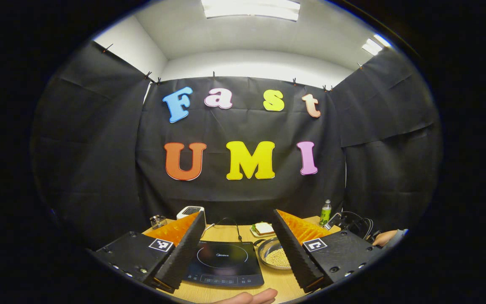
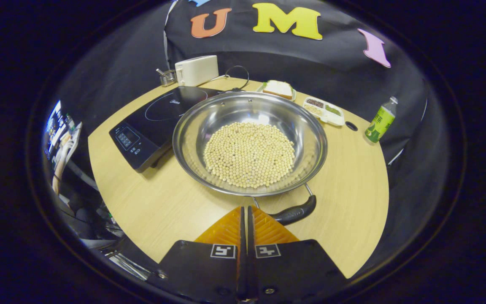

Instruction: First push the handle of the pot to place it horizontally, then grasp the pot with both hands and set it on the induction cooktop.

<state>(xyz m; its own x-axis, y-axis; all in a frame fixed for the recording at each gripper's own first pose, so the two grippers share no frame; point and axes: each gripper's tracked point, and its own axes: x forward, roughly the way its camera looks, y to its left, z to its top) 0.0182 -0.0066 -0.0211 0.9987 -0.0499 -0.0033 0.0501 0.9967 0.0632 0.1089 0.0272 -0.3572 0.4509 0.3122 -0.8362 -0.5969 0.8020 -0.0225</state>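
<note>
Pot [image 2: 249, 143]: steel, holds pale beans [image 2: 249, 154], on wooden table [image 2: 352, 185] just right of induction cooktop [image 2: 154, 122]. Handle [image 2: 295, 213]: at near rim, beside right gripper [image 2: 245, 213], fingers pressed together, holding nothing. Left gripper [image 1: 236, 245]: fingers spread wide, raised above cooktop.

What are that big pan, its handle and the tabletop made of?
The pot looks like polished stainless steel: bright, silvery and mirror-like along its wall. Its handle seems to be dark, glossy plastic on thin metal wire, though that is a guess. The table shows a pale wood grain, probably laminate rather than solid wood.
</note>
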